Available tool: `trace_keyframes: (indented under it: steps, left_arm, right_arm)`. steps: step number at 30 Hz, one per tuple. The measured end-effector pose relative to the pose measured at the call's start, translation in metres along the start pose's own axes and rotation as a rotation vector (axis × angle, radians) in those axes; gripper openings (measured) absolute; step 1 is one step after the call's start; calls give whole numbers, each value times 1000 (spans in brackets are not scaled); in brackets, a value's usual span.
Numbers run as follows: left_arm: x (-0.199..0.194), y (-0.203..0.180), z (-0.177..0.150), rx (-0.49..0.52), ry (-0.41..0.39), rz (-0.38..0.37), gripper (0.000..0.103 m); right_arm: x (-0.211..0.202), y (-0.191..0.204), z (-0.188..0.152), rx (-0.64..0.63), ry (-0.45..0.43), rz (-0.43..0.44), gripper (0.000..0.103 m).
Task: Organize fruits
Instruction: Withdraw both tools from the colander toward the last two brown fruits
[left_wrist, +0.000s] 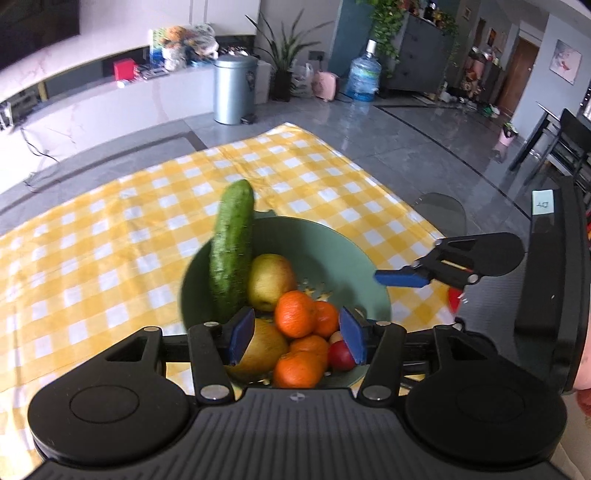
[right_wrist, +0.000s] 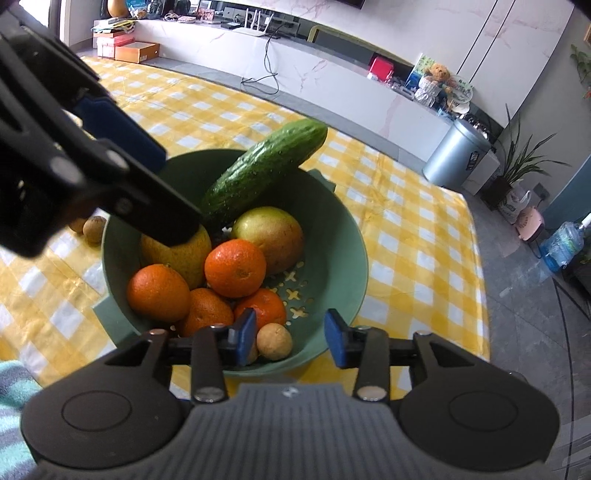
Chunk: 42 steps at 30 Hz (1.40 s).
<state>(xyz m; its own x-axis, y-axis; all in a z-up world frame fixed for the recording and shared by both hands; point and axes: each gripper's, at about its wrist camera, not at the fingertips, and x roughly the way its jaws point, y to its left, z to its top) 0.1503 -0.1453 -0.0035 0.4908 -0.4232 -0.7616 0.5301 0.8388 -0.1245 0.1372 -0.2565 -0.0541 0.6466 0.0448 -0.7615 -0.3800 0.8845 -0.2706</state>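
Fruit piles in the green bowl (right_wrist: 343, 236); both grippers, left (left_wrist: 297, 334) and right (right_wrist: 290, 336), hover unclenched, empty. Best lift clear without nudging the leaning cucumber (right_wrist: 264, 168), upper centre.

Yellow checked cloth (left_wrist: 110, 229), grey pedal bin (left_wrist: 234, 90), water jug (left_wrist: 364, 75), potted plant (left_wrist: 284, 55), teddy bear (right_wrist: 437, 79)

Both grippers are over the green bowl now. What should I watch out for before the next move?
1. The cucumber leans on the bowl rim, its end sticking out; a nudge might tip it onto the cloth.
2. The oranges are heaped loosely; pulling one may roll the rest.
3. The left gripper and right gripper hang close over the same bowl and might collide.
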Motion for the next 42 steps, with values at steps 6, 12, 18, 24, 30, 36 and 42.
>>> trace_keyframes:
  steps: [6, 12, 18, 24, 30, 36, 42]
  left_arm:
    - [-23, 8, -8, -20, -32, 36, 63]
    - [-45, 14, -18, -27, -57, 70, 63]
    - [-65, 23, -33, -31, -80, 132, 63]
    - [-80, 39, -46, -58, -99, 156, 63]
    - [-95, 56, -58, -103, -133, 167, 63]
    - [-100, 72, -74, -143, -159, 144, 63]
    - [-93, 88, -87, -187, -130, 134, 63]
  right_arm:
    - [-16, 4, 2, 2, -41, -67, 69]
    - [-25, 2, 4, 40, -53, -139, 75]
    - [-42, 7, 6, 92, -95, -136, 75]
    - [-64, 21, 10, 233, -163, -56, 77]
    - [-80, 48, 17, 383, -237, 28, 81]
    - [-83, 87, 19, 439, -284, 87, 81]
    - [-71, 115, 20, 449, -246, 140, 81]
